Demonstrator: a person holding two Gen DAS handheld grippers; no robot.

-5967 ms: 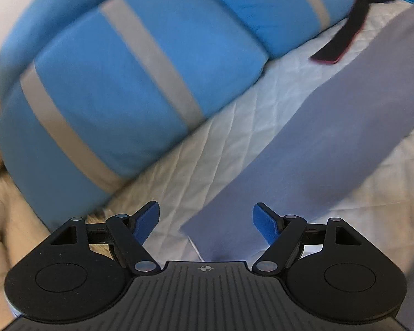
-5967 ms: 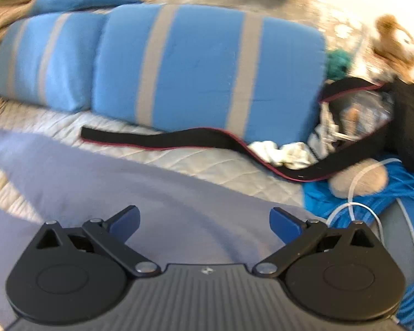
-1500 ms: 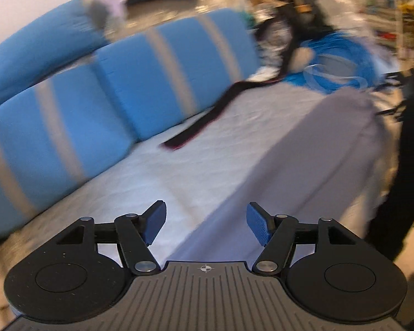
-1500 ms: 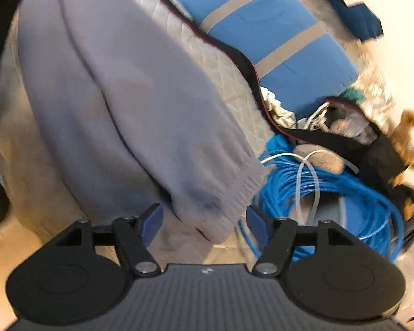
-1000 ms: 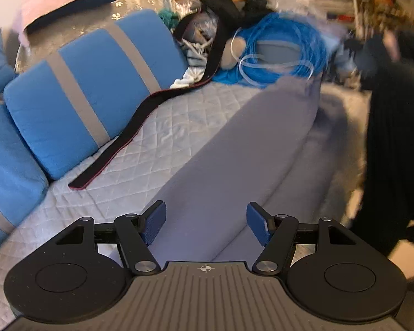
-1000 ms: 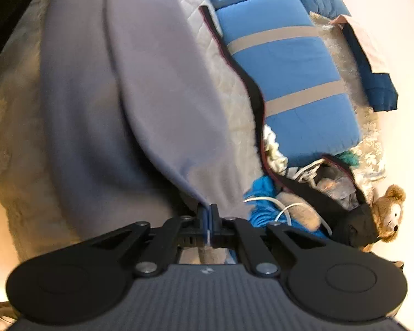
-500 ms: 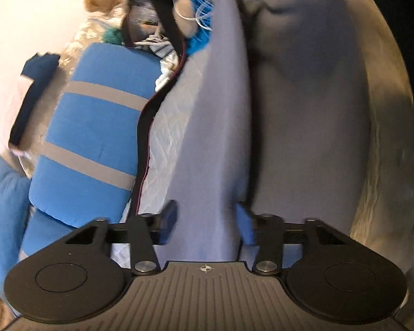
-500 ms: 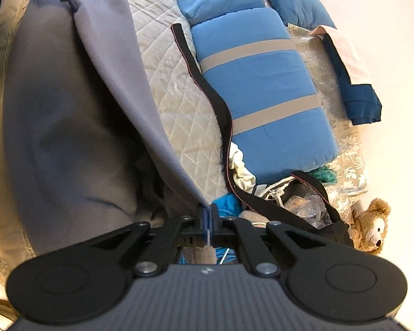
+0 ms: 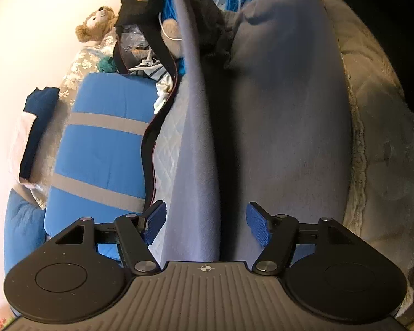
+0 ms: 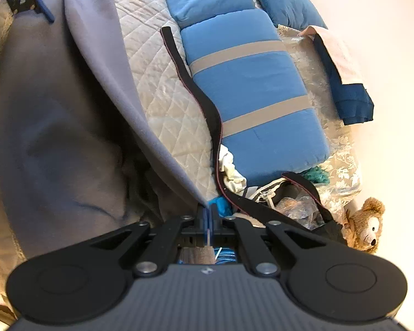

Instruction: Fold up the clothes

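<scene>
The grey garment (image 9: 287,127) is a soft, fleecy knit – light, limp and quick to sag wherever it is not held up. It lies along the front edge of the quilted bedspread (image 10: 162,88), with most of its bulk slumped over the edge, while 1 long edge is lifted into a taut sheet that runs between the 2 grippers. Cloth like this will not slip much between rubbery pads, but it stretches and droops, so my judgement is that it wants holding at 2 points on the same hem or edge, near the corners, to keep the fold line straight.

The right gripper (image 10: 207,218) has its jaws fully closed on a corner of that lifted edge; the cloth fans away from the pinch toward the top left of its view. It points slightly downward across the bed toward the striped blue cushion (image 10: 251,91) and the black strap (image 10: 196,88).

The left gripper (image 9: 205,227) sits at the other end, rolled so the bed appears tipped sideways. Its jaws are opening, and the raised edge of the garment passes between the blue pads (image 9: 258,227) without either pad pressing on it – so this end is not gripped right now. It shows small at the top left of the right wrist view, beside the cloth.
</scene>
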